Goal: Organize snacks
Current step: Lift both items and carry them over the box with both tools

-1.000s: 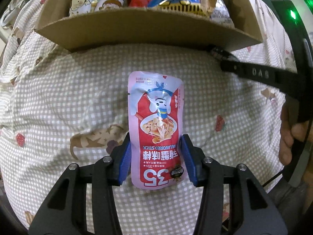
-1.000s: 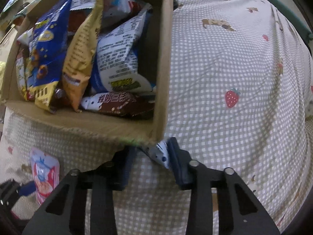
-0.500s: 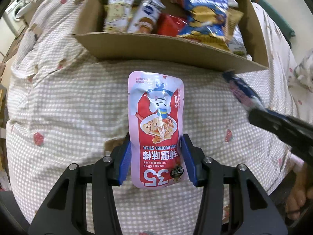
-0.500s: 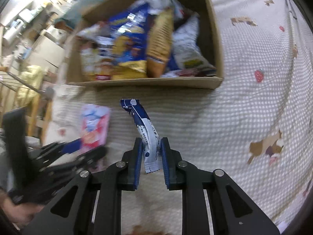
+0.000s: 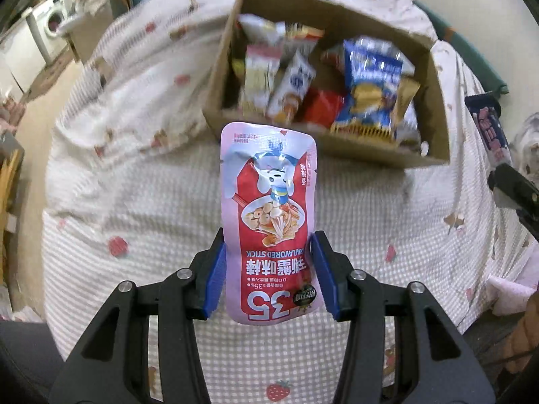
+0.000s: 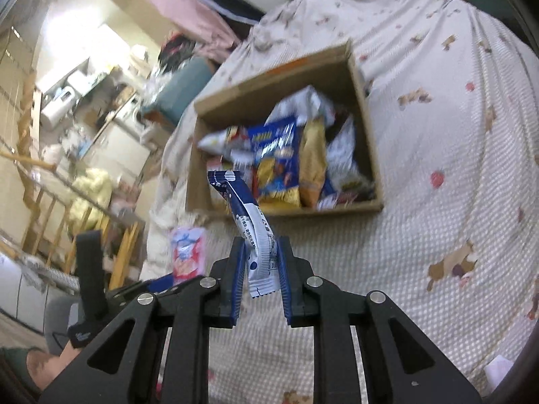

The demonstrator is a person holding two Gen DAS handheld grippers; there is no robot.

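Note:
My left gripper is shut on a pink and red snack pouch and holds it in the air above the checked bedspread. My right gripper is shut on a narrow blue and white snack packet, also lifted. An open cardboard box with several snack bags in it sits on the bed ahead; it also shows in the right wrist view. The pouch and the left gripper show at the lower left of the right wrist view. The blue packet shows at the right edge of the left wrist view.
The bed is covered by a white checked spread with strawberry and bear prints. A washing machine stands far left. Wooden racks and household clutter fill the room to the left of the bed.
Both grippers have risen well above the bed with their snacks. The right gripper took hold of the blue packet at the box corner and lifted it. The box now looks farther away.

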